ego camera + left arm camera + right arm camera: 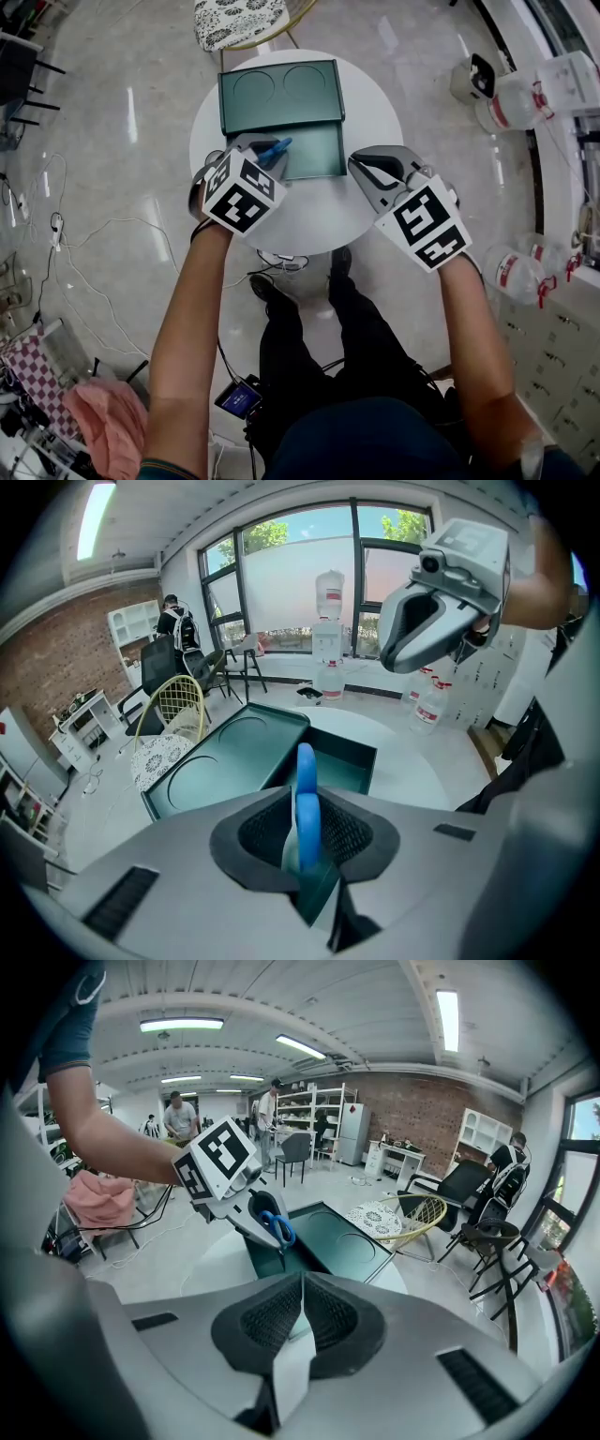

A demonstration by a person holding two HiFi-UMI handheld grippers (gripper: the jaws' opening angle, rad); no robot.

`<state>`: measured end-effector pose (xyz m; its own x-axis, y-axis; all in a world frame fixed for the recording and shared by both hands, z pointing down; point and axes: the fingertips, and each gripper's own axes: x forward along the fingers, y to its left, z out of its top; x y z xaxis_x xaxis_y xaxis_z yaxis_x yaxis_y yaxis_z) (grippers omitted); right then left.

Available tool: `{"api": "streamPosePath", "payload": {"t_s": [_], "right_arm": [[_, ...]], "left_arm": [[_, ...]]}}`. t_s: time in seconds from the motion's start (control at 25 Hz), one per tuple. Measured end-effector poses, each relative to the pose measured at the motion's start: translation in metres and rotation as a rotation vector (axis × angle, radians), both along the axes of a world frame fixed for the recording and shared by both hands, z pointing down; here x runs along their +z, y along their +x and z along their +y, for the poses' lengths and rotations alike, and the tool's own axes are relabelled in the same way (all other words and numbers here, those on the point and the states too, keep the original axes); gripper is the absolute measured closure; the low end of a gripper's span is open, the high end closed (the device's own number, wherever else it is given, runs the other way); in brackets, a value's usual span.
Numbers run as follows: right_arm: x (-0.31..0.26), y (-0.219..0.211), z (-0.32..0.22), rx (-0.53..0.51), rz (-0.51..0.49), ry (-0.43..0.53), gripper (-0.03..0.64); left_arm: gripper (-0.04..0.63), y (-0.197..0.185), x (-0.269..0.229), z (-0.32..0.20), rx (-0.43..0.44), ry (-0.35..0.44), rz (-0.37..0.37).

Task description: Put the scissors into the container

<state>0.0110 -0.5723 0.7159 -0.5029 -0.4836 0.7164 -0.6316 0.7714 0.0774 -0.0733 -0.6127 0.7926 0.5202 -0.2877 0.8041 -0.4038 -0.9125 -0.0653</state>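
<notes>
Jaws of the left gripper (305, 850) are clamped on the scissors (305, 794). The blue handle loops stand edge-on between the pads and stick out ahead of the tips. Blades cannot be made out in the left gripper view.

Jaws of the right gripper (302, 1321) are pressed together along one seam, with nothing between them.

Head view: left gripper (265, 155) hangs over the near left corner of the container (319, 169), with the scissors (277, 147) just above its open compartment. Whether they touch the floor of it cannot be told. The right gripper (373, 173) sits off to the right of the left jaws, beside the container's right wall, over the bench (375, 103).

Right gripper view: ahead of the shut jaws is the left gripper (267, 1241), tips pointing down, with the scissors (277, 1226) in its grip over the container (337, 1237).

Just beyond the left jaws, the container (225, 771) is dark green, with a deeper open section nearest and a flat panel with two round recesses behind it. It rests on a round white bench (412, 761).

Farther out, past the bench, are a chair (234, 19) with a patterned cushion and water bottles (511, 98) on the floor.
</notes>
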Motion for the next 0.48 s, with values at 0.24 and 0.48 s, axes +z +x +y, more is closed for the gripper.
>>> {"api": "streamPosePath", "payload": {"t_s": [0.24,0.48], "right_arm": [[-0.012,-0.004,0.002,-0.002,-0.002,0.015,0.578],[-0.029,-0.011,0.002,-0.002,-0.004,0.035,0.578]], "left_arm": [[0.488,0.004,-0.027,0.000,0.017,0.043,0.040],[0.486,-0.007,-0.054,-0.009,0.003,0.104,0.037]]}}
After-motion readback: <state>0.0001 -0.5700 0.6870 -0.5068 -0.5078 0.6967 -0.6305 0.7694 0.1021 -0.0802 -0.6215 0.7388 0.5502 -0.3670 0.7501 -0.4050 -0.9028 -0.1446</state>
